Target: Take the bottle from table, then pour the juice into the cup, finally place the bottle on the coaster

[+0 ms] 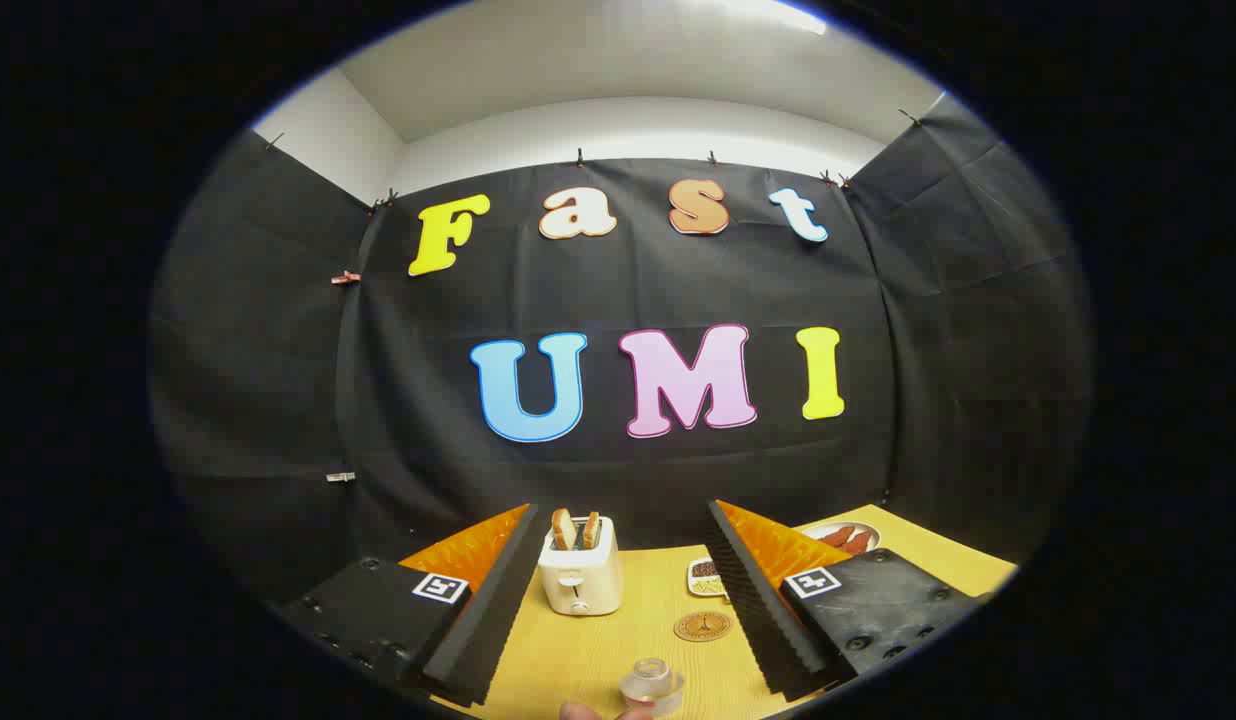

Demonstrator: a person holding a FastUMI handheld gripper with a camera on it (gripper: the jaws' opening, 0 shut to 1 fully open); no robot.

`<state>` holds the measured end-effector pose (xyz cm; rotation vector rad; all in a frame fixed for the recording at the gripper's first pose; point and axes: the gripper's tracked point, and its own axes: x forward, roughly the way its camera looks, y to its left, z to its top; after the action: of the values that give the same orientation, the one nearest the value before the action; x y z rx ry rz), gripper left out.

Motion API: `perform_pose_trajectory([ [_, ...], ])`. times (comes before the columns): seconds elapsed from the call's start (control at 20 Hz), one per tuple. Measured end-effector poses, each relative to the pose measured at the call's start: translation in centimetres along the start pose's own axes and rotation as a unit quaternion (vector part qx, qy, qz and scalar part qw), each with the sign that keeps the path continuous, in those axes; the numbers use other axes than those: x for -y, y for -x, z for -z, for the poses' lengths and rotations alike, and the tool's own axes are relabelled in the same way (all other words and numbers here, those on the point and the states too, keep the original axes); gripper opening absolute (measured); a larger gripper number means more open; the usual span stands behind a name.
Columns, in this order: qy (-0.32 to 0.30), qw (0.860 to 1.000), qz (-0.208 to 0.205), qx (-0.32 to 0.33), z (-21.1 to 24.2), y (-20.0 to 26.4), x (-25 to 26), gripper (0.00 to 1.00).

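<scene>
My gripper [623, 507] is open, its two fingers spread wide above the yellow table [598, 650], with nothing between them. Low between the fingers stands a small clear round object [650, 685]; I cannot tell whether it is the cup or the bottle's top. A person's fingertips [578, 711] show just beside it at the near edge. A round brown coaster [702, 626] lies on the table just beyond the clear object, close to the right finger.
A white toaster [579, 578] with two slices of toast stands between the fingers, further back. A small patterned dish [705, 576] lies behind the coaster. A plate of sausages [844, 537] sits at the far right. Black cloth walls close the booth.
</scene>
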<state>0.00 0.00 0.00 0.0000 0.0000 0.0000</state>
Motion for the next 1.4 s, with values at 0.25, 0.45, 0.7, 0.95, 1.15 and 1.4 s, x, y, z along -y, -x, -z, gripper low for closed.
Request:
perform_pose_trajectory([
  [0.25,0.012,1.0,-0.006,-0.009,0.6,0.1,-0.6,0.98],
  [0.45,0.009,1.0,-0.006,-0.006,0.6,0.2,-0.8,0.98],
  [0.7,0.012,1.0,-0.005,-0.008,0.7,0.2,-0.8,0.99],
  [0.95,0.012,1.0,-0.004,-0.01,1.0,0.4,-0.9,0.98],
  [1.15,0.03,0.999,-0.014,-0.012,1.8,0.5,-1.5,0.98],
  [1.4,0.06,0.998,-0.01,0.022,2.9,1.2,-2.2,0.99],
])
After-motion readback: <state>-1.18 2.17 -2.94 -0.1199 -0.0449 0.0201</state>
